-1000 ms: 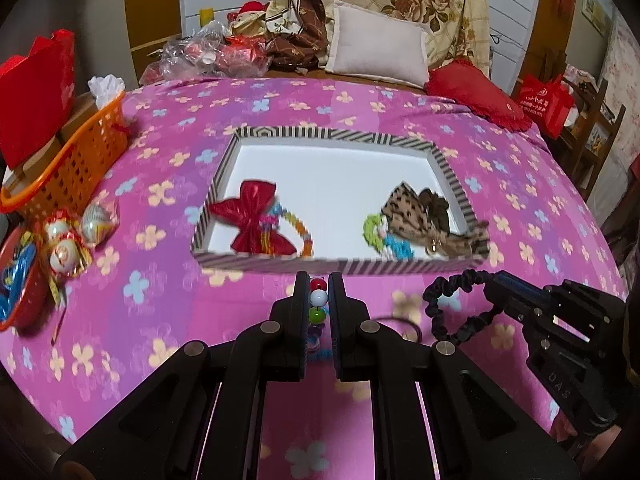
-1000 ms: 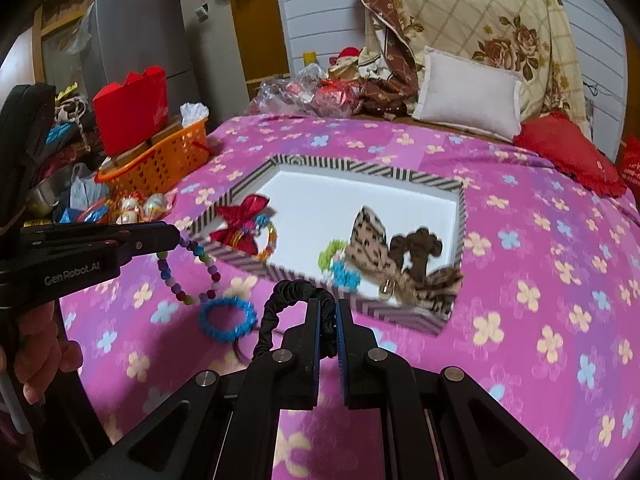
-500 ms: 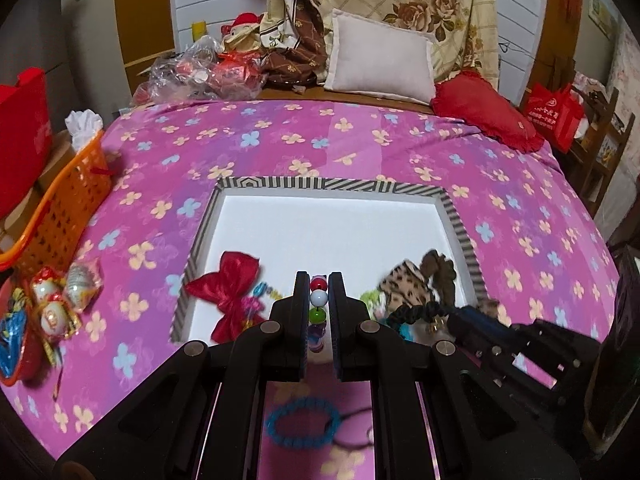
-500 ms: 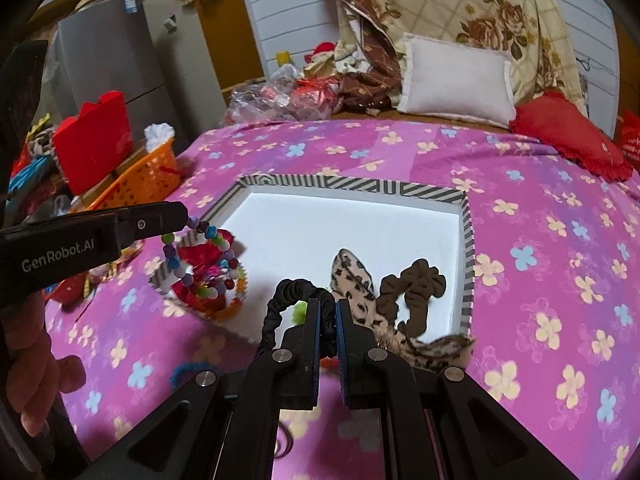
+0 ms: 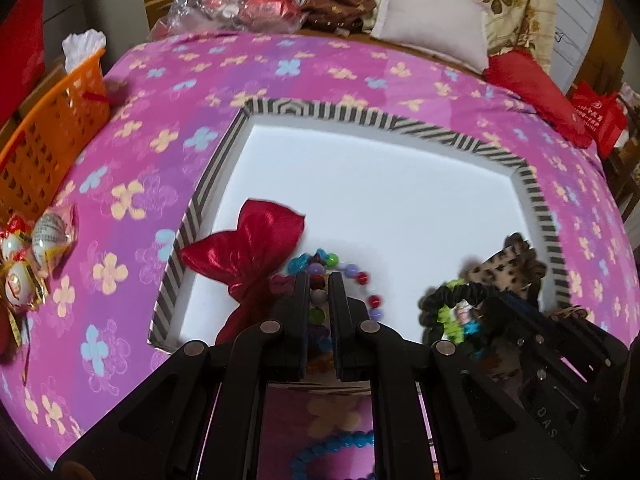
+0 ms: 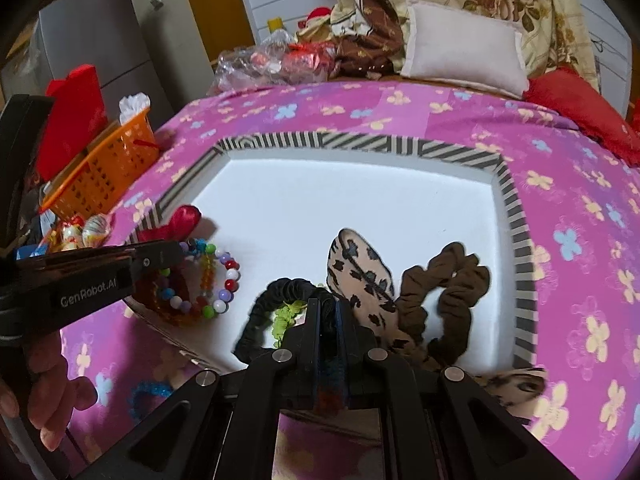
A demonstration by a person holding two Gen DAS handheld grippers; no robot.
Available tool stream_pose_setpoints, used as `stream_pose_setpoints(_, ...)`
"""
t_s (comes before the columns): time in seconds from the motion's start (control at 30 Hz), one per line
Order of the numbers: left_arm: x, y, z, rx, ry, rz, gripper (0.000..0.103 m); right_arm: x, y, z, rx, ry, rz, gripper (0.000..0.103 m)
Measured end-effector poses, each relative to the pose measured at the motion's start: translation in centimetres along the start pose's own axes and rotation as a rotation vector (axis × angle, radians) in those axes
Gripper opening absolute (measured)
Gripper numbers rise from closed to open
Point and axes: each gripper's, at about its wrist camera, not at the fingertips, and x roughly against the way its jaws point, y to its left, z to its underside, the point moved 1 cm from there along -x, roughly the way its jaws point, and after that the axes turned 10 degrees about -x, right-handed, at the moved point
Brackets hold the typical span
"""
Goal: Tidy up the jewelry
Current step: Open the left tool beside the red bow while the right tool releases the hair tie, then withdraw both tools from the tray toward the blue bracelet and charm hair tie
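Observation:
A striped-rim tray (image 5: 376, 120) with a white floor lies on the pink bedspread; it also shows in the right wrist view (image 6: 360, 144). My left gripper (image 5: 319, 290) is shut on a multicolour bead bracelet (image 6: 218, 280), low over the tray's near left part beside a red bow (image 5: 248, 246). My right gripper (image 6: 327, 312) is shut on a black scrunchie (image 6: 264, 316), low over the tray's near middle, above a green hair tie (image 6: 286, 316). A leopard bow (image 6: 360, 276) and a brown scrunchie (image 6: 448, 300) lie in the tray.
A blue bead bracelet (image 5: 332, 454) lies on the bedspread in front of the tray. An orange basket (image 5: 44, 140) and wrapped trinkets (image 5: 28, 256) sit at the left. Pillows (image 5: 432, 32) and bags are at the back.
Both grippers have moved forward and down over the tray, carrying the bead bracelet and the black scrunchie from above the bedspread to just above the tray floor.

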Motion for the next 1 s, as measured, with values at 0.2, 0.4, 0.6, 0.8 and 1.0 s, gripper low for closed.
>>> stream_pose_setpoints(0.2, -0.9, -0.4, 0.7, -0.011, 0.018, -0.011, 0.008, -0.6, 0.0, 0.5, 0.011, 0.017, 0.012, 0.007)
stream_pose_setpoints(0.4, -0.9, -0.5, 1.0, -0.01, 0.024, 0.001, 0.014, 0.6, -0.5, 0.9, -0.015, 0.006, -0.001, 0.03)
stream_pose_setpoints(0.6, 0.6, -0.7, 1.6, -0.011, -0.001, -0.006, 0.034, 2.4, -0.6, 1.5, -0.018, -0.009, -0.003, 0.03)
stream_pose_setpoints(0.8, 3.3, -0.9, 2.5, -0.018, -0.053, -0.032, 0.04, 5.3, -0.4, 2.2, -0.016, -0.048, -0.001, 0.03)
stream_pose_setpoints(1.0, 6.4, -1.5, 4.0, -0.03, -0.106, -0.069, 0.049, 7.8, 0.1, 3.4, -0.016, -0.078, 0.01, 0.039)
